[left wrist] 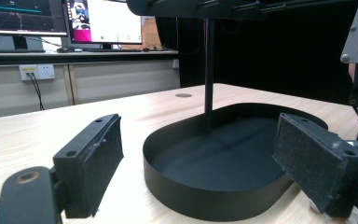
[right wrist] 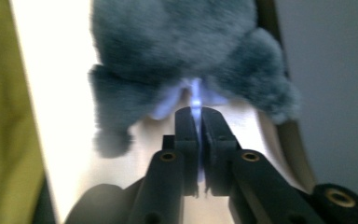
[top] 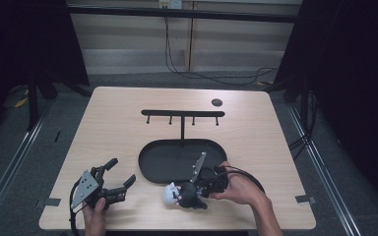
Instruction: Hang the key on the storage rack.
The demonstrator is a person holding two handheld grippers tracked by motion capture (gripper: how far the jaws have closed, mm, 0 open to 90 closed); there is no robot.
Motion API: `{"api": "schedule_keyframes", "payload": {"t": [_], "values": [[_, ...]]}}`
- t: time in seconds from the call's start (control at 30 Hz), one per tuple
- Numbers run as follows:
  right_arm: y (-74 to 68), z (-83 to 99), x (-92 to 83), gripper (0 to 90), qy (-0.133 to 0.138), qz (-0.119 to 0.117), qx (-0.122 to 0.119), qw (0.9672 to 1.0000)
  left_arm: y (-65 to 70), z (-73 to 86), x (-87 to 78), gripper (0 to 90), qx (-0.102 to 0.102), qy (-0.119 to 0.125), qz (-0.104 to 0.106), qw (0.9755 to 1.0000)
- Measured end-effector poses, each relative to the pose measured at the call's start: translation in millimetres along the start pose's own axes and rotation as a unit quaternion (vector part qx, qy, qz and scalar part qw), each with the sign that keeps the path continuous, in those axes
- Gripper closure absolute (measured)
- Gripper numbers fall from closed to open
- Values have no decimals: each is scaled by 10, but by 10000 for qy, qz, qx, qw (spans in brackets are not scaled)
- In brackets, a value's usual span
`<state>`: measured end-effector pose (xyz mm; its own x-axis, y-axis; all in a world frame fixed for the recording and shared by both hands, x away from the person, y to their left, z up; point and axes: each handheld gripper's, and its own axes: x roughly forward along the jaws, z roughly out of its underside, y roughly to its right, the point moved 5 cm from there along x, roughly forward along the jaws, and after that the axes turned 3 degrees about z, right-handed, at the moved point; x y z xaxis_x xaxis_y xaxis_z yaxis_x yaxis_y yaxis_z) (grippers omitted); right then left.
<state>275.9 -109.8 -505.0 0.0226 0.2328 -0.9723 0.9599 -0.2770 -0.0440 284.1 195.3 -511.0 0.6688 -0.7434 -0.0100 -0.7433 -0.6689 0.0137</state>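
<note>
In the lower middle of the high view the right hand (top: 238, 189) lies low over the table (top: 118, 132), wrist bent inward, aiming the right gripper (top: 193, 192) leftward at a grey plush toy (top: 181, 195) that sits on the wood just below the black oval tray (top: 150, 157). In the right gripper view its jaws are clenched on a thin pale tag (right wrist: 195, 95) sticking out of the fur. At lower left, the left hand (top: 94, 216) props the left gripper (top: 120, 178) on the table, jaws spread wide and empty, angled toward the tray.
</note>
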Motion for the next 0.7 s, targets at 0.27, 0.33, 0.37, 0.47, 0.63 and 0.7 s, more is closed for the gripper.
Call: {"api": "schedule_keyframes", "payload": {"t": [0.27, 0.33, 0.37, 0.47, 0.63, 0.7], "values": [[-13, -69, 63, 848, -375, -189, -49, 9991, -7, 1, -4, 153, 57, -32, 13, 10000], [-13, -96, 86, 835, -486, -149, -38, 9987, -9, 1, -6, 152, 60, -37, -1, 10000], [-13, -96, 86, 835, -486, -149, -38, 9987, -8, 1, -6, 152, 61, -29, -2, 10000], [0, -117, 123, 862, -580, -162, -76, 9982, -6, 0, -3, 152, 44, -21, 10, 10000], [8, -138, 129, 869, -650, -224, 46, 9976, -9, 2, -8, 153, 49, -40, -13, 10000], [7, -135, 117, 870, -629, -290, 117, 9975, -6, 2, -6, 153, 40, -33, -4, 10000]]}}
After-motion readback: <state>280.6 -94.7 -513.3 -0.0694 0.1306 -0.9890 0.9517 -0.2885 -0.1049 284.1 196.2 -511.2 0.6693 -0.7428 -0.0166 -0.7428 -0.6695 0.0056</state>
